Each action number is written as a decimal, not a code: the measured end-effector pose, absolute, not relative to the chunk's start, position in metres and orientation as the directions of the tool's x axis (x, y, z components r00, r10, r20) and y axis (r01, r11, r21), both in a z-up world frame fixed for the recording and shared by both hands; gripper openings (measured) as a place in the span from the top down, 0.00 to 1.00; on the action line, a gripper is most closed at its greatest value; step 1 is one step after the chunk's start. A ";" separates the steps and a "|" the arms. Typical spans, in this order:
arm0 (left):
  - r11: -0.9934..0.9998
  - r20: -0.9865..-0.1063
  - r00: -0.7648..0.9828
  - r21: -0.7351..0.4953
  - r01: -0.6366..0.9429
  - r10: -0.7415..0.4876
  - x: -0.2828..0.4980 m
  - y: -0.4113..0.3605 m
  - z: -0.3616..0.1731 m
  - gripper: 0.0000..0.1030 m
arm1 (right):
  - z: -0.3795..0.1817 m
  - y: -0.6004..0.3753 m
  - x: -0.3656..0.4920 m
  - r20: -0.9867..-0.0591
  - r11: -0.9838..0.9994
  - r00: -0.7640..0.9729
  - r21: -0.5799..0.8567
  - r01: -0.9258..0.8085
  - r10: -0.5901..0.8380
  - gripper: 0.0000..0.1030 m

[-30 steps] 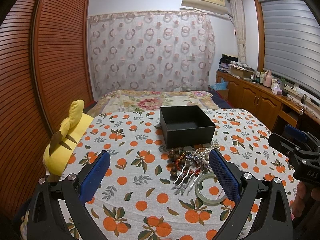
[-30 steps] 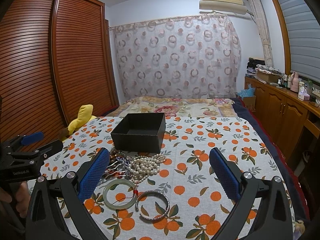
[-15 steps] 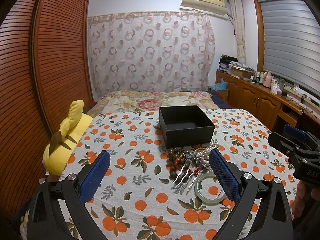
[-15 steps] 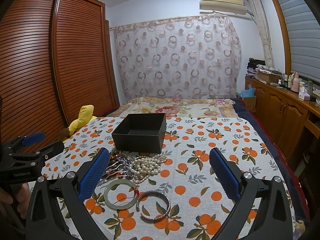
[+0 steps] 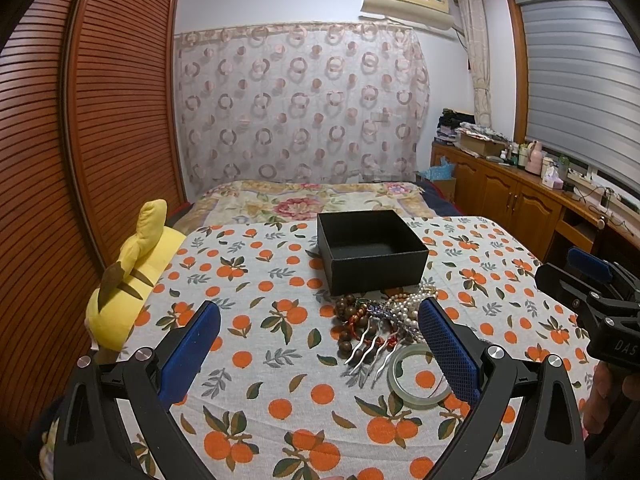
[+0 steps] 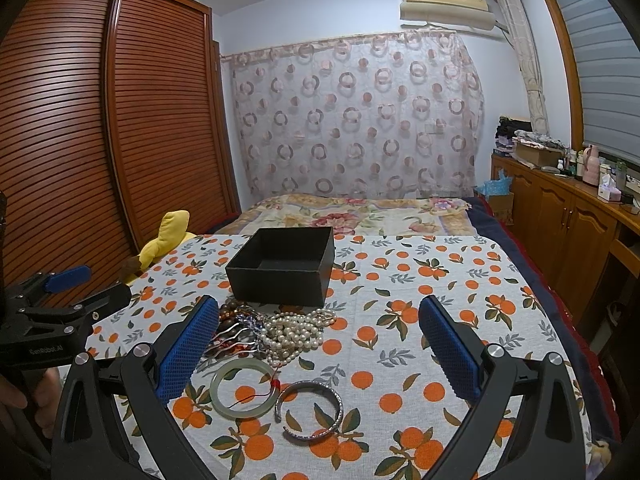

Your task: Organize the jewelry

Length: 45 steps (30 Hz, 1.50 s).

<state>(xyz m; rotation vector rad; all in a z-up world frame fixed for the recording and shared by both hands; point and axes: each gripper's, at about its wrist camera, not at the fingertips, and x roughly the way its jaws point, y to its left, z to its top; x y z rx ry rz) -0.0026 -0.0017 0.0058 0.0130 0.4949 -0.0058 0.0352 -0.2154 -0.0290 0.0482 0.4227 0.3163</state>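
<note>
An open black box (image 5: 370, 250) (image 6: 283, 266) stands empty on the orange-print cloth. In front of it lies a jewelry pile: brown wooden beads (image 5: 350, 322), a silver hair comb (image 5: 372, 350), a pearl necklace (image 6: 294, 330), a pale jade bangle (image 6: 243, 388) (image 5: 418, 376) and a silver bangle (image 6: 310, 410). My left gripper (image 5: 320, 354) is open and empty, above the cloth just left of the pile. My right gripper (image 6: 320, 354) is open and empty, above the pearls and bangles.
A yellow plush toy (image 5: 128, 280) lies at the cloth's left edge by the brown slatted wardrobe (image 5: 80, 160). A wooden cabinet (image 6: 580, 232) with bottles runs along the right. A floral bedspread (image 5: 312, 198) lies behind the box.
Both grippers have crept slightly forward toward the pile; nothing was taken hold of and the jewelry has not moved.
</note>
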 end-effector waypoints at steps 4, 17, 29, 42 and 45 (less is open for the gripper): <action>1.000 -0.474 0.880 0.011 0.009 -0.002 -0.003 -0.002 0.006 0.07 | -0.029 -0.216 0.035 -0.395 0.950 0.864 0.111 -0.291 0.311 0.02; 1.000 -0.481 0.877 0.012 0.012 -0.005 -0.004 -0.003 0.009 0.07 | -0.038 -0.216 0.037 -0.405 0.949 0.858 0.112 -0.295 0.315 0.02; 0.996 -0.560 0.824 -0.003 0.093 -0.078 0.006 -0.020 -0.016 0.07 | -0.053 -0.222 0.045 -0.468 0.935 0.813 0.105 -0.339 0.347 0.11; 0.973 -0.673 0.715 -0.035 0.227 -0.191 0.024 -0.041 -0.060 0.07 | -0.099 -0.226 0.061 -0.622 0.901 0.677 0.112 -0.420 0.393 0.26; 0.969 -0.688 0.696 -0.042 0.243 -0.205 0.025 -0.044 -0.066 0.07 | -0.108 -0.222 0.062 -0.645 0.893 0.653 0.107 -0.437 0.397 0.26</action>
